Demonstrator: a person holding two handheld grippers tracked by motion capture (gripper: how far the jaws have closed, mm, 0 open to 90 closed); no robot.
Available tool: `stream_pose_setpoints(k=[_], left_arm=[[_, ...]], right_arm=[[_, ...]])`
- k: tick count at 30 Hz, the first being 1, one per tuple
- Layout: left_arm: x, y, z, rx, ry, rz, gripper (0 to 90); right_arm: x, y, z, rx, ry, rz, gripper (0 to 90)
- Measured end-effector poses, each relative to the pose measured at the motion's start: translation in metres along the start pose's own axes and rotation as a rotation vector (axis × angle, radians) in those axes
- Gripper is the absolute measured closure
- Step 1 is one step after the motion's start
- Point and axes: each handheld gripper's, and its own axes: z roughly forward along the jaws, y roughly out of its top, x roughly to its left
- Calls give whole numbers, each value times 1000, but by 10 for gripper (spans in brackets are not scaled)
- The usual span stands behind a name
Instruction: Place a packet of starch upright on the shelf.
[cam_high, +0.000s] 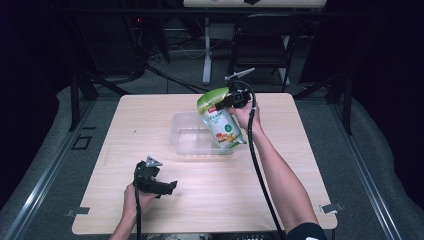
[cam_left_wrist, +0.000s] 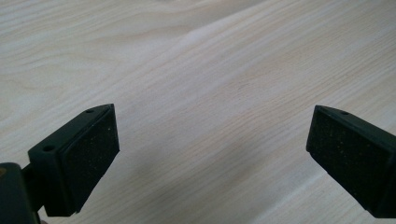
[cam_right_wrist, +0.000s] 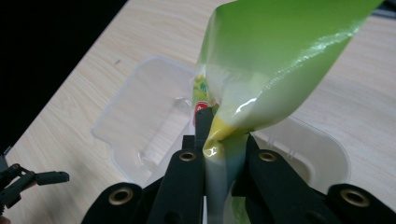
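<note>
A green snack bag (cam_high: 220, 117) hangs tilted over a clear plastic tub (cam_high: 186, 136) on the wooden table. My right gripper (cam_high: 231, 99) is shut on the bag's upper edge; in the right gripper view the two black jaws pinch the glossy green bag (cam_right_wrist: 275, 60) just above the tub (cam_right_wrist: 135, 116). My left gripper (cam_high: 170, 186) rests low over the table's near left part, held by a hand. In the left gripper view its pads (cam_left_wrist: 91, 156) stand wide apart with only bare wood between them.
The light wooden table (cam_high: 150, 120) has open surface left of and in front of the tub. Dark floor, a chair (cam_high: 262, 45) and a desk leg lie beyond the far edge. A cable (cam_high: 260, 170) trails along the right forearm.
</note>
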Motion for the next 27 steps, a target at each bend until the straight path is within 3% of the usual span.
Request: stream_pose_setpoints(k=[6,13,15,22,27], left_arm=[[-1,1,0,-9,3,0,26],[-1,1,0,-5,1,9,26],[-1,1,0,-6,-1,8,25],[-1,1,0,-5,1,6,26],[-1,1,1,-3,-2,9,26]], right_arm=[[15,-12,-20,-98,56,8,886],[26,-18,-39,-243,52,38,887],[30,-22,-42,-285,22,47,888],[22,-32,-44,-418,-9,145,888],[12,-42,-35,-513,-11,232,887]])
